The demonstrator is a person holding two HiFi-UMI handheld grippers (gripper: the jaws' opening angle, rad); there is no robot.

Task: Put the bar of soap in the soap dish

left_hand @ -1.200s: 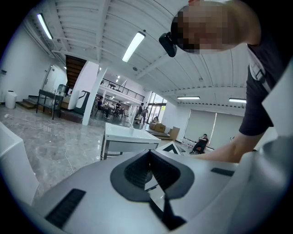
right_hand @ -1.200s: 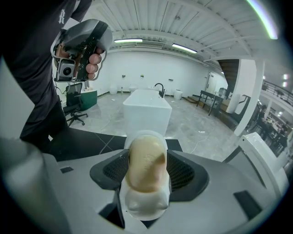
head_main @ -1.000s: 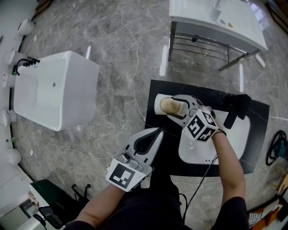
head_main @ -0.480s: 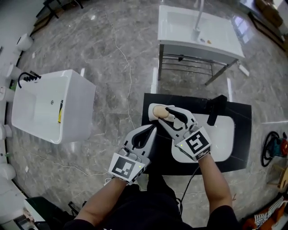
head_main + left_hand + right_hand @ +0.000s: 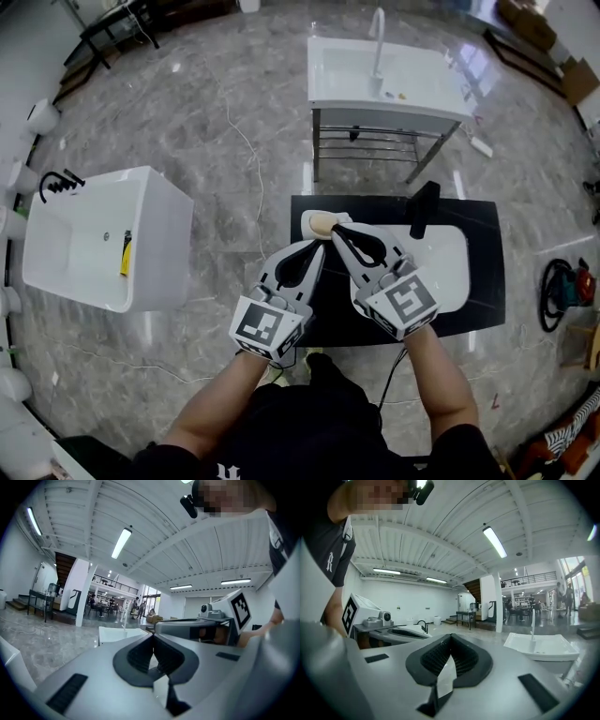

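The tan bar of soap (image 5: 319,224) lies in a white soap dish (image 5: 307,225) at the back left corner of the black counter (image 5: 486,281). My right gripper (image 5: 337,229) hangs above the counter with its tip just right of the soap; its jaws are shut and nothing is between them (image 5: 450,638). Beside it, my left gripper (image 5: 317,247) is raised too, its jaws meeting at the tip and empty (image 5: 153,636). Both point level out into the hall. Neither touches the soap.
A white basin (image 5: 454,264) is set in the counter, with a black faucet (image 5: 423,210) behind it. Farther back stands a white sink on a metal frame (image 5: 384,86). A white bathtub (image 5: 103,234) is on the left. A thin cable (image 5: 246,150) runs across the marble floor.
The right gripper's jaws, open around the soap at the dish, have closed empty. Both grippers have risen toward the camera. The soap stays in the dish.
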